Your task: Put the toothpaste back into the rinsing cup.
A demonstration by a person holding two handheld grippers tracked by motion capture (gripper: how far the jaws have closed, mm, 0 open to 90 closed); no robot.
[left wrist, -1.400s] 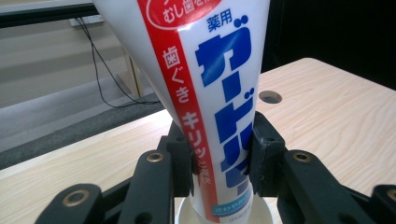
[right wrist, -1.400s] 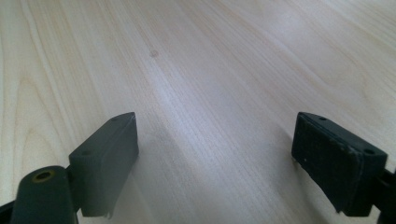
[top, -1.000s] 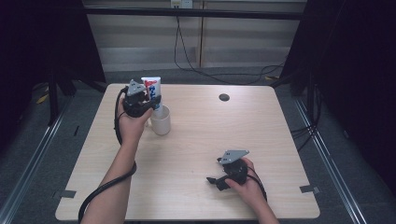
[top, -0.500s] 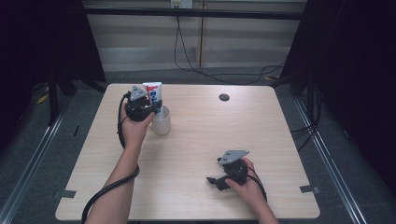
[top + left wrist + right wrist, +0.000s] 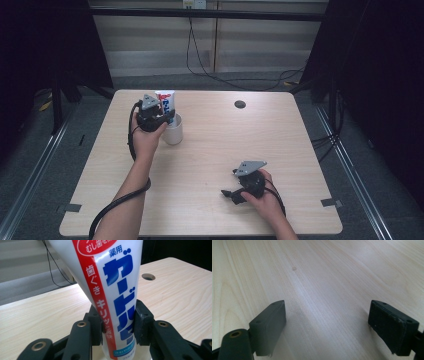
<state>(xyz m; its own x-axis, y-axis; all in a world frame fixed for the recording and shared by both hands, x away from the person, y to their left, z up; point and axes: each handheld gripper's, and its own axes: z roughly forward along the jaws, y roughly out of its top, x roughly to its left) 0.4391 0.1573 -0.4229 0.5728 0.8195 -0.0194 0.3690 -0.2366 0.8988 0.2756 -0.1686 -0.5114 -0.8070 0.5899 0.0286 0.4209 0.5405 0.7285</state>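
Note:
A white toothpaste tube (image 5: 112, 290) with a red stripe and blue lettering stands upright, its lower end in a white cup (image 5: 174, 132) at the table's back left. My left gripper (image 5: 117, 322) is shut on the tube's lower part, just above the cup's rim. In the high view the left gripper (image 5: 161, 117) sits against the cup's left side, with the tube (image 5: 165, 101) rising above it. My right gripper (image 5: 233, 195) rests low at the table's front right. In its own view the right gripper (image 5: 327, 317) is open, with bare wood between its jaws.
The light wooden table (image 5: 210, 150) has a round cable hole (image 5: 240, 104) at the back right of centre. Cables trail from both grippers. Dark floor and metal rails surround the table on all sides.
My left gripper has come down and slightly nearer with the tube, bringing it lower over the cup. The right gripper has stayed in place.

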